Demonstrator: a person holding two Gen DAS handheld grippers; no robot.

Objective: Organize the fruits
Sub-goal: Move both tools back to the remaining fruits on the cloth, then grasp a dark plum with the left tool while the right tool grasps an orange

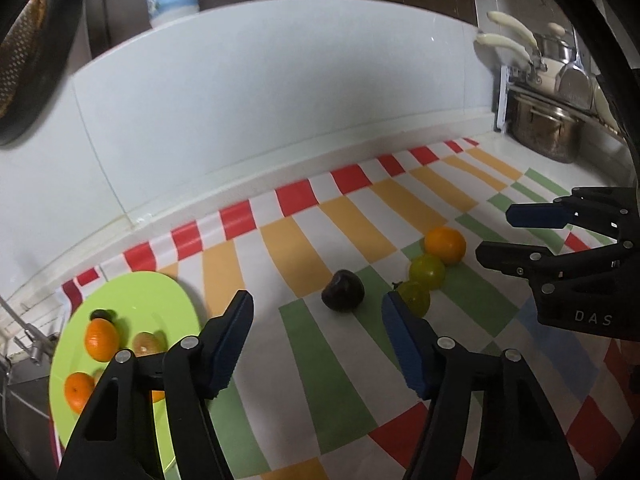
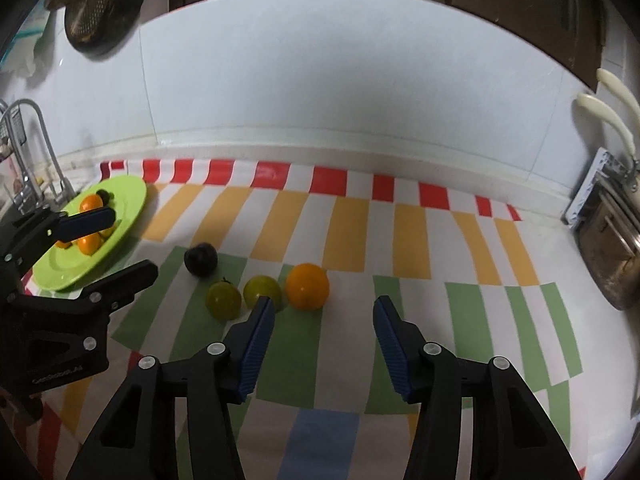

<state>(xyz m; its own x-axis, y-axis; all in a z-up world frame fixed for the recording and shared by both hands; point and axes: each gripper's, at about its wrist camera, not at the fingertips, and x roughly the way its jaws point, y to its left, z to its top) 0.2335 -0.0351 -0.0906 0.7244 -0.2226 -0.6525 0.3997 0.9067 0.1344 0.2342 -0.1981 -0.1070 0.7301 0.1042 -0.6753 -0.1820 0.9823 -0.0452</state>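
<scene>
I see both my grippers over the striped tabletop point(image 2: 420, 240). My left gripper point(image 1: 316, 336) has its fingers wide apart and holds nothing. My right gripper point(image 2: 322, 344) is wide apart and holds nothing too. A dark plum point(image 1: 343, 290), two green fruits point(image 1: 427, 271) and one orange point(image 1: 445, 245) lie in a row on the cloth. The green plate point(image 1: 132, 292) on the left has small oranges point(image 1: 101, 339) on it.

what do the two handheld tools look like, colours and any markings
Both match: the left tool and right tool have matte black angular plastic frames with triangular cutouts, silver round pivot bolts, and two fingers tipped with ribbed dark blue pads. The right tool's body carries white "DAS" lettering, seen from the left wrist view. No cables or sleeves show.
</scene>
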